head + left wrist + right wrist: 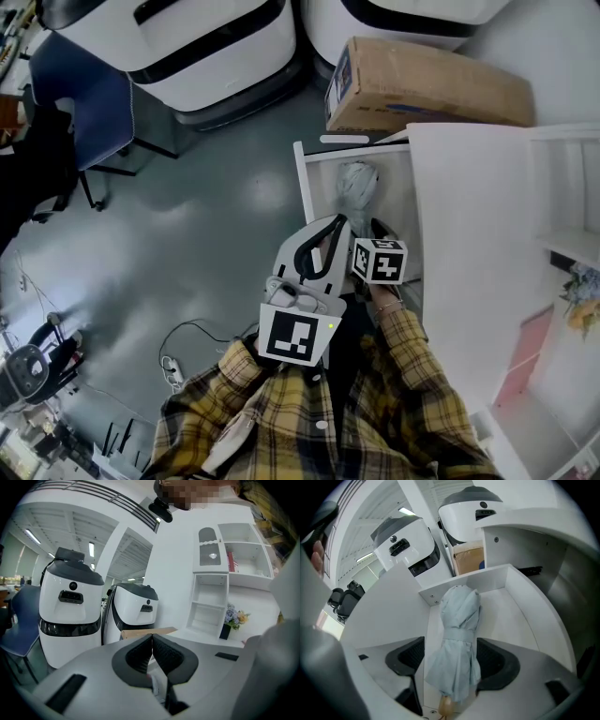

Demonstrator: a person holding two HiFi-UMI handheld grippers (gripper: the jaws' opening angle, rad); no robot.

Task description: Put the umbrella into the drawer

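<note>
The left tool (151, 641) hangs raised, jaws together, empty. The one umbrella (458, 620) lies in the one open drawer (506, 609), between the parted jaws of the right tool (451, 659). Pulling out, a jaw could snag the fabric and drag it out. Two tools in all.

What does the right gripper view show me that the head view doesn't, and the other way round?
Only the right gripper view: the right gripper's jaws standing apart on either side of the folded umbrella, and its wooden handle tip. Only the head view: the left gripper, the plaid sleeves, the blue chair. Both: the umbrella lying in the open drawer, the cardboard box, two white machines.
</note>
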